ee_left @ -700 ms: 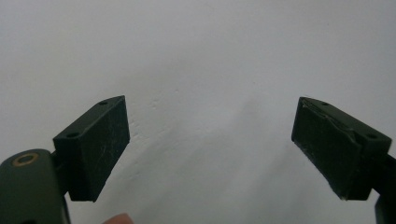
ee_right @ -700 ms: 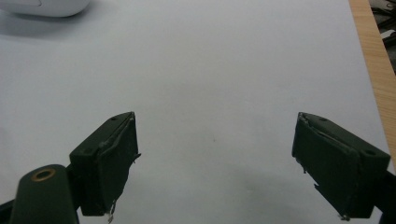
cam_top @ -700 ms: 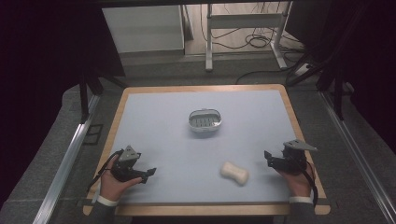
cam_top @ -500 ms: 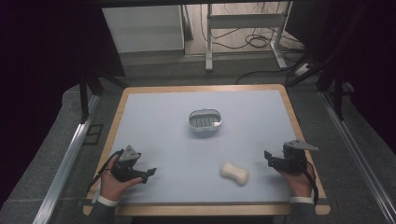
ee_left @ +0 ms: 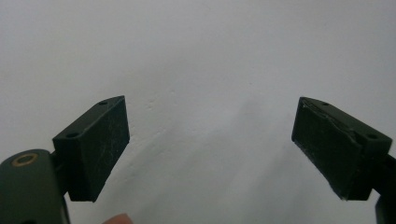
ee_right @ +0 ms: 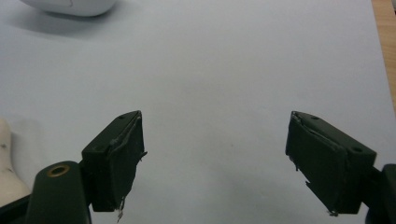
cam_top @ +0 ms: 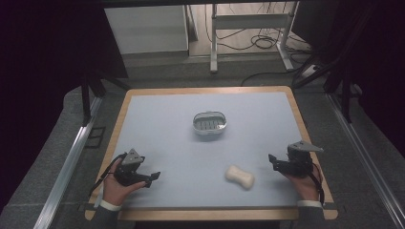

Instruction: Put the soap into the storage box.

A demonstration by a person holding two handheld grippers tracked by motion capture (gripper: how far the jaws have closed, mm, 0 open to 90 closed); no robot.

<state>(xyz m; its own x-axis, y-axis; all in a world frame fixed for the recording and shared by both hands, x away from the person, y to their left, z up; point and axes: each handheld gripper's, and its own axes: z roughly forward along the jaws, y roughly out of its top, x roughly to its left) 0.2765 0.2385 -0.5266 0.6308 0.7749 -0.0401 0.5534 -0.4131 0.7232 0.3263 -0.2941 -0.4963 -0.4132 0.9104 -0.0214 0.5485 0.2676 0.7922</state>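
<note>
A cream, peanut-shaped bar of soap (cam_top: pixel 240 177) lies on the pale table near the front, right of centre. A white oval soap dish (cam_top: pixel 209 123) with a ribbed grey insert stands at the table's middle. My left gripper (cam_top: pixel 154 177) rests at the front left, held in a hand, jaws wide open over bare table (ee_left: pixel 210 126). My right gripper (cam_top: pixel 272 161) sits at the front right, open, a short way right of the soap. In the right gripper view the soap's end (ee_right: pixel 7 163) shows at the left edge and the dish's rim (ee_right: pixel 70 5) at the top.
The table has a wooden rim (cam_top: pixel 210 90) around a light blue-grey top. Beyond its far edge stand a white cabinet (cam_top: pixel 145 28) and a desk frame (cam_top: pixel 248 33) with cables on the floor. Metal rails (cam_top: pixel 67 167) run along both sides.
</note>
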